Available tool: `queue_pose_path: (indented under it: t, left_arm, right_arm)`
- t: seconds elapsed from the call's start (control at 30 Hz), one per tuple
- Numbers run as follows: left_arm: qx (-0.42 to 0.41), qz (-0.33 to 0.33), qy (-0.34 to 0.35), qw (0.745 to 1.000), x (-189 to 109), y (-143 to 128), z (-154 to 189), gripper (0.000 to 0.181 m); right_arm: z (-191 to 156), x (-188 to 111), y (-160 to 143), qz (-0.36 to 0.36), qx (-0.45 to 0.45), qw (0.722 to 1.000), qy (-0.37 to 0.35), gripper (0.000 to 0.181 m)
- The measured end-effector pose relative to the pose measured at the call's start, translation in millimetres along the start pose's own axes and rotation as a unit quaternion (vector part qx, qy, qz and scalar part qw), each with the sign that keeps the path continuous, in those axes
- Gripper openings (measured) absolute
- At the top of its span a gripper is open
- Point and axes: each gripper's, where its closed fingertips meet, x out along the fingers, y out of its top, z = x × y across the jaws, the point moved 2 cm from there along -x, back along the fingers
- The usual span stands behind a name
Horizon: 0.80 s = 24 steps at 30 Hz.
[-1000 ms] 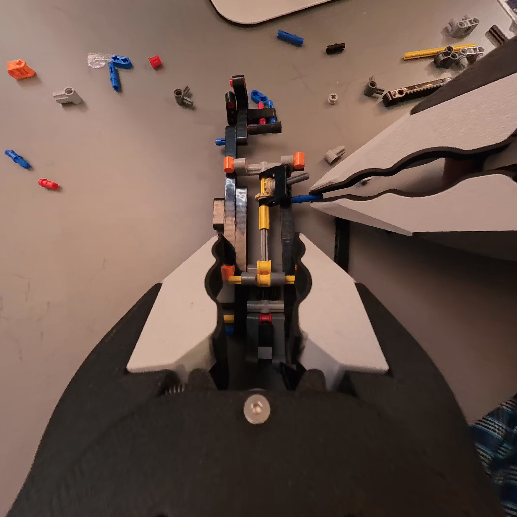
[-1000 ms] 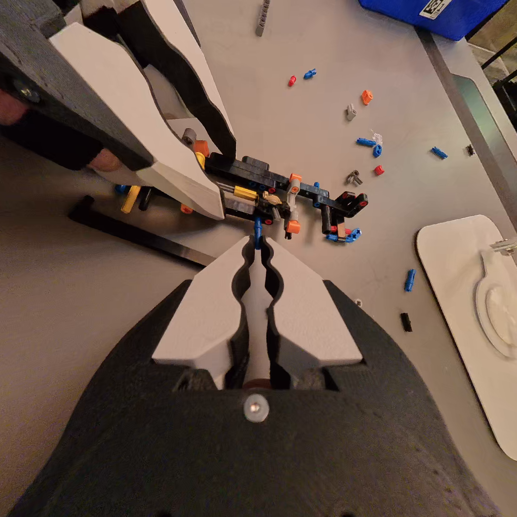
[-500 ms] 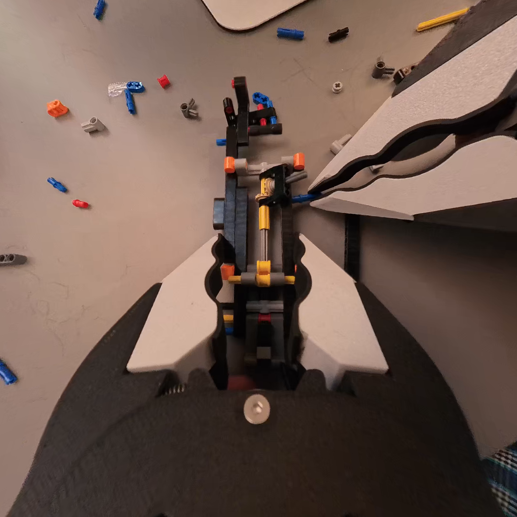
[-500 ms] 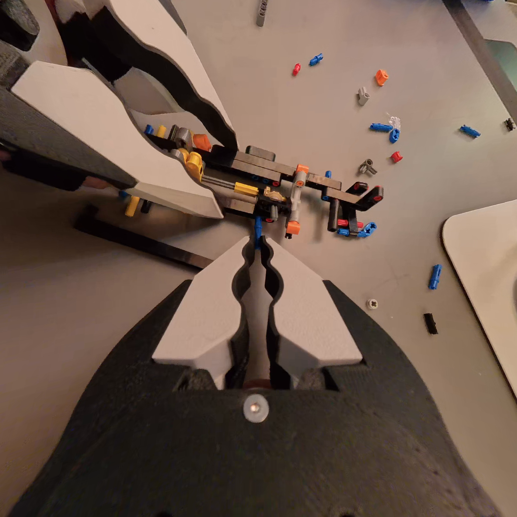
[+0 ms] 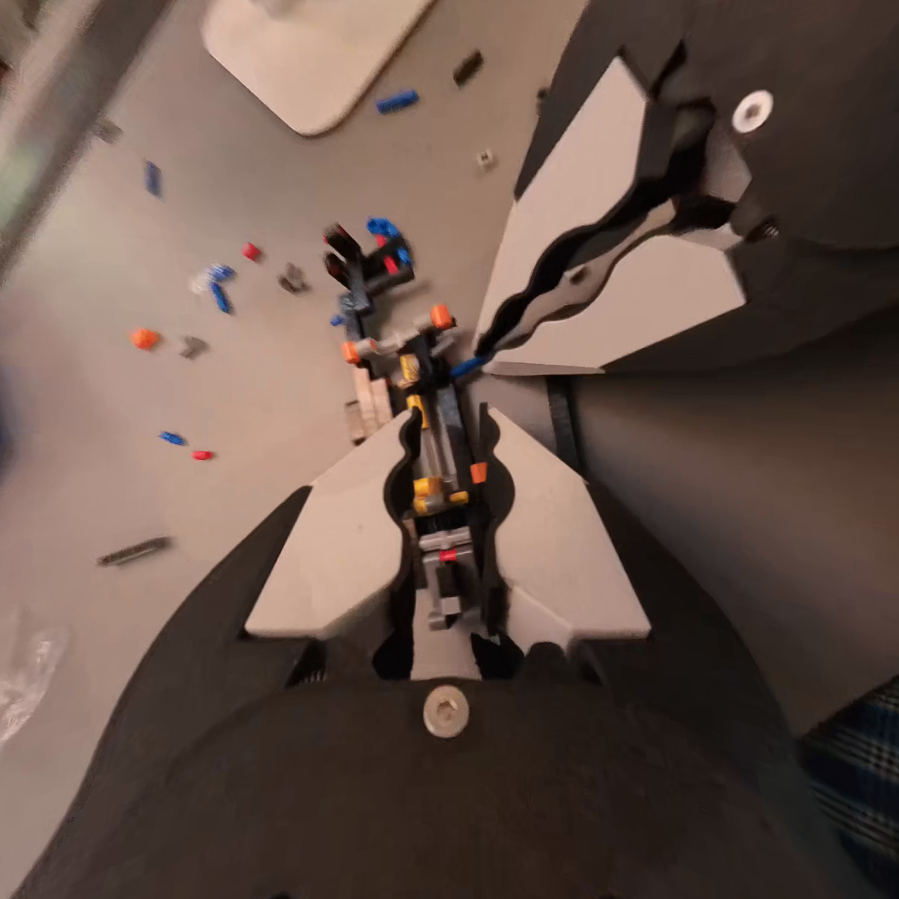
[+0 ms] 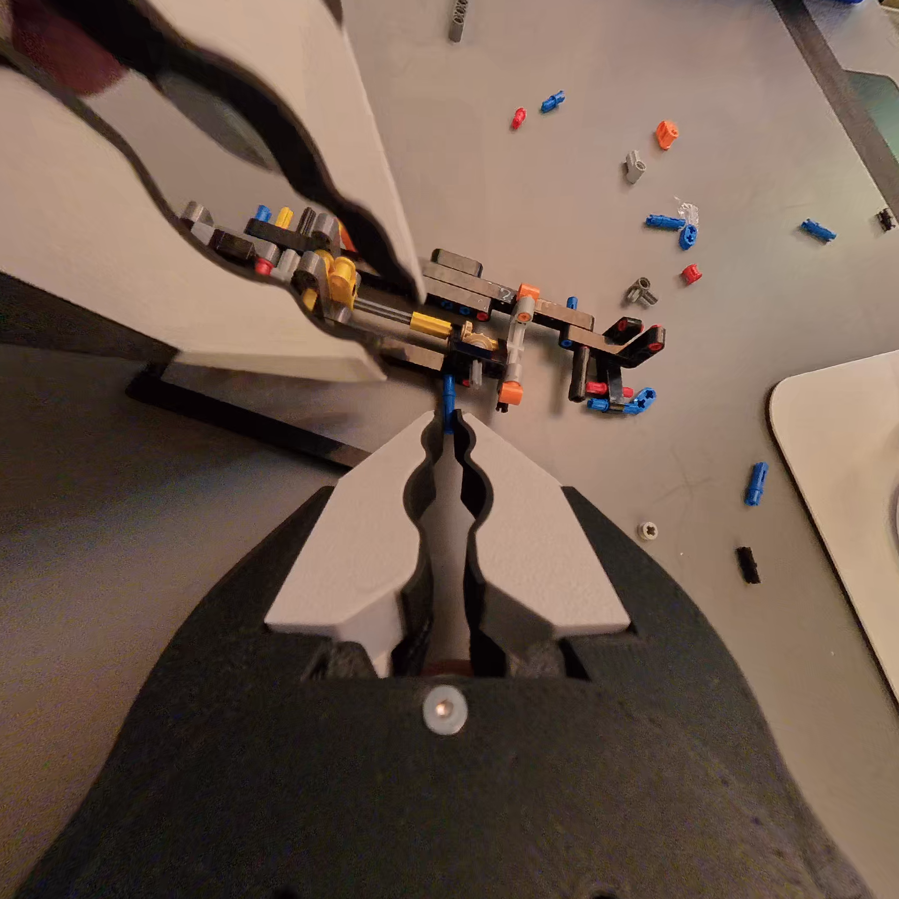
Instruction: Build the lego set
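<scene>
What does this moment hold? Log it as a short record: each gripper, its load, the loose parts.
left gripper: shut on Lego assembly, clamped at its rear end
right gripper: shut on blue pin
pin: far tip at the assembly's side
loose parts: blue, red, orange, grey pieces scattered on grey table
left view: motion-blurred

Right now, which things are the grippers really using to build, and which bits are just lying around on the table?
In use:
- lego assembly, clamped in the left gripper
- blue pin, pinched by the right gripper, its far end at the assembly

Lying about:
- orange connector
- red bush
- loose blue pin
- small black pin
- grey beam
- white pad
</scene>
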Motion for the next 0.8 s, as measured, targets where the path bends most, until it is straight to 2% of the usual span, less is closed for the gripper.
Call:
queue_pose_path:
  t: [0.13,0.3,0.4,0.8]
  left_arm:
    - [-0.003,-0.023,-0.012,1.000,9.1,-2.7,0.7,0.011]
    - [-0.021,-0.055,-0.032,0.998,18.1,-13.2,3.4,0.012]
    - [-0.024,-0.053,-0.027,0.998,20.5,-13.3,0.7,0.008]
    - [-0.047,-0.046,-0.018,0.998,23.2,-10.9,-0.2,0.007]
  right_arm:
    - [0.2,-0.2,0.1,0.001,0.001,1.000,0.000,0.001]
    - [0.4,0.2,0.3,0.000,0.002,1.000,0.000,0.001]
    - [0.5,0.8,-0.1,-0.002,0.001,1.000,0.000,0.001]
    - [4.2,2.4,-0.6,-0.010,0.017,1.000,-0.001,0.001]
